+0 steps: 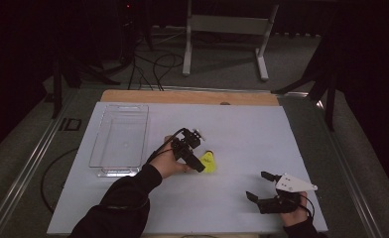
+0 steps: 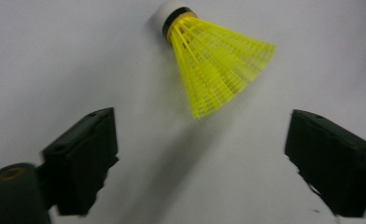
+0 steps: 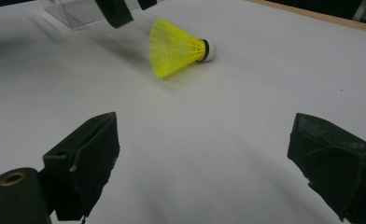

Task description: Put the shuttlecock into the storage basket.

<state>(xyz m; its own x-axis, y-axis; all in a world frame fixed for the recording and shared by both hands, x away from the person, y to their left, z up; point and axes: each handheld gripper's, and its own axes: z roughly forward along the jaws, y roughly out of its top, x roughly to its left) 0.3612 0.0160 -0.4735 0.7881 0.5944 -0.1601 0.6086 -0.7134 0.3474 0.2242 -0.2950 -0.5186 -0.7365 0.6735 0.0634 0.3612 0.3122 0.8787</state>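
Our left gripper hangs open just short of the shuttlecock, nothing grasped yet, with the right gripper open and idle and the tray empty.

A clear rectangular plastic tray lies on the white table sheet, beside the left gripper on its left, well apart from the right gripper.
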